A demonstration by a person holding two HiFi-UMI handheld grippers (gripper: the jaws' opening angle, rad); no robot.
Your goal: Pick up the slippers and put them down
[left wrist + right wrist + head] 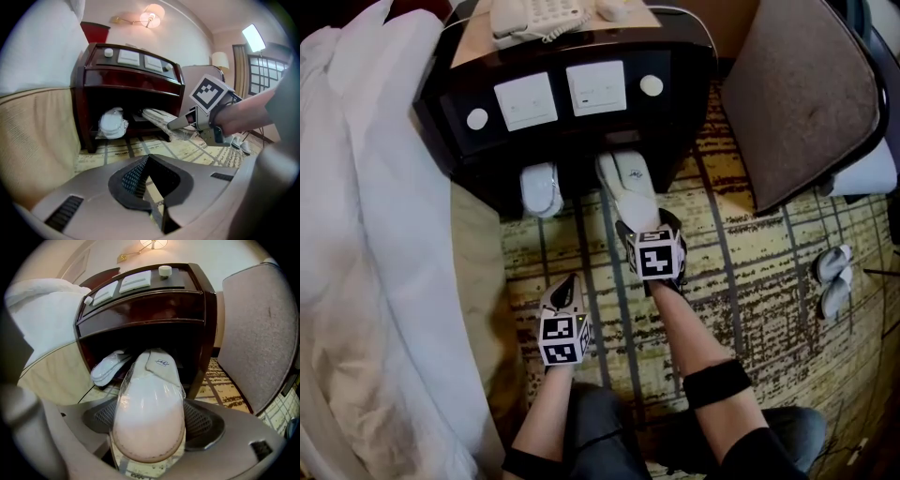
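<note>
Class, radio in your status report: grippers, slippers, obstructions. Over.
Left gripper shut, empty. Right gripper shut on wrapped slippers, partly out of nightstand. Second pair beside, apart.

The patterned carpet (750, 272) carries a dark wooden nightstand (581, 131) at 12 o'clock and a padded chair (806, 94) at 2 o'clock. On the nightstand's top lies a white telephone (534, 17). In its low open shelf sits one wrapped pair of slippers (541, 187). Two loose slippers (832, 278) lie on the carpet at 3 o'clock.
</note>
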